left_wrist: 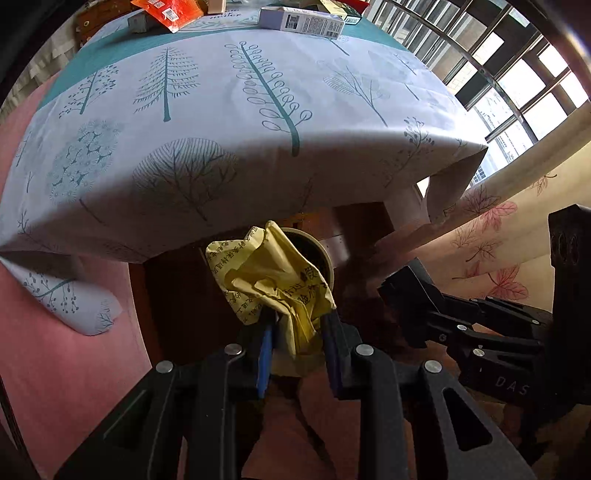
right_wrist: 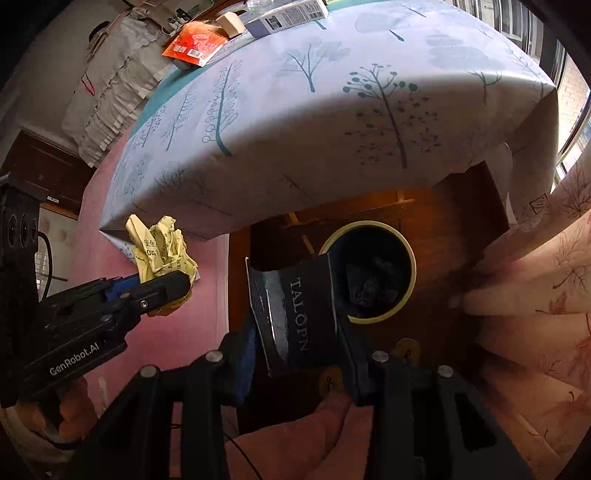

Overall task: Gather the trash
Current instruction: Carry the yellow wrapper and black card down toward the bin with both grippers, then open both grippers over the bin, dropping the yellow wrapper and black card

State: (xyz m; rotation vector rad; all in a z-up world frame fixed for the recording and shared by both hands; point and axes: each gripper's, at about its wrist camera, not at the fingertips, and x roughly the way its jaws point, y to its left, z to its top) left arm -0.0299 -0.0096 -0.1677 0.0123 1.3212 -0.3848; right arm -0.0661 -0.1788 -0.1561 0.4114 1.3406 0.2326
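My left gripper (left_wrist: 298, 332) is shut on a crumpled yellow paper (left_wrist: 271, 280) printed with black characters; the paper (right_wrist: 160, 249) also shows in the right wrist view, left of the bin. My right gripper (right_wrist: 299, 354) is shut on a black carton (right_wrist: 295, 314) lettered in white. Both point steeply down. A round bin with a cream rim (right_wrist: 412, 258) sits on the floor under the table; the carton's upper edge overlaps the bin's left side. In the left wrist view the bin (left_wrist: 325, 254) peeks out behind the yellow paper.
The table wears a pale tablecloth with tree prints (left_wrist: 221, 110), overhanging the bin. On its far side lie an orange packet (left_wrist: 168, 11) and a white box (left_wrist: 301, 20). A dark wooden frame (right_wrist: 443, 221) stands behind the bin. Pink floor lies left, leaf-patterned fabric (right_wrist: 546, 295) right.
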